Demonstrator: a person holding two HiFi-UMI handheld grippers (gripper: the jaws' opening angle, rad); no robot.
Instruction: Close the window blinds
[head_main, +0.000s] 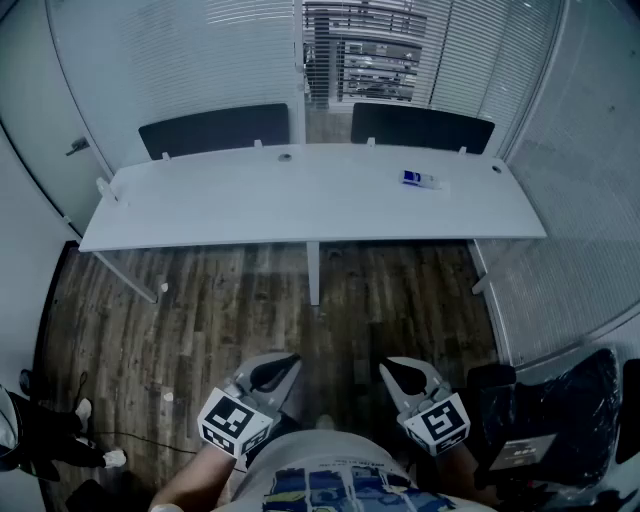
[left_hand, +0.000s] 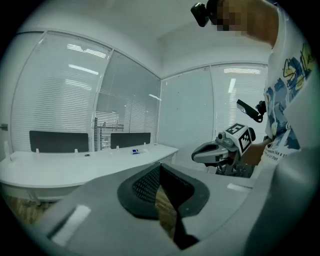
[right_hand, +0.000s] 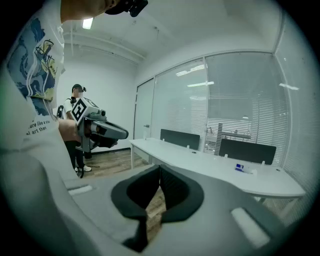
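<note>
Glass-walled office: blinds (head_main: 200, 60) behind desk (head_main: 300, 200); L gripper (head_main: 290, 359), R gripper (head_main: 386, 366) clenched, empty; bystander (head_main: 35, 440) cut off left.

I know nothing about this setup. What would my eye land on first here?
A long white desk spans the room, with a small blue-and-white item lying toward its right end. Behind it, white window blinds cover the glass walls, except one middle panel with open slats that shows the room beyond. Lowest in the head view, the left hand-held gripper and right hand-held gripper point toward the desk, both shut and empty.
</note>
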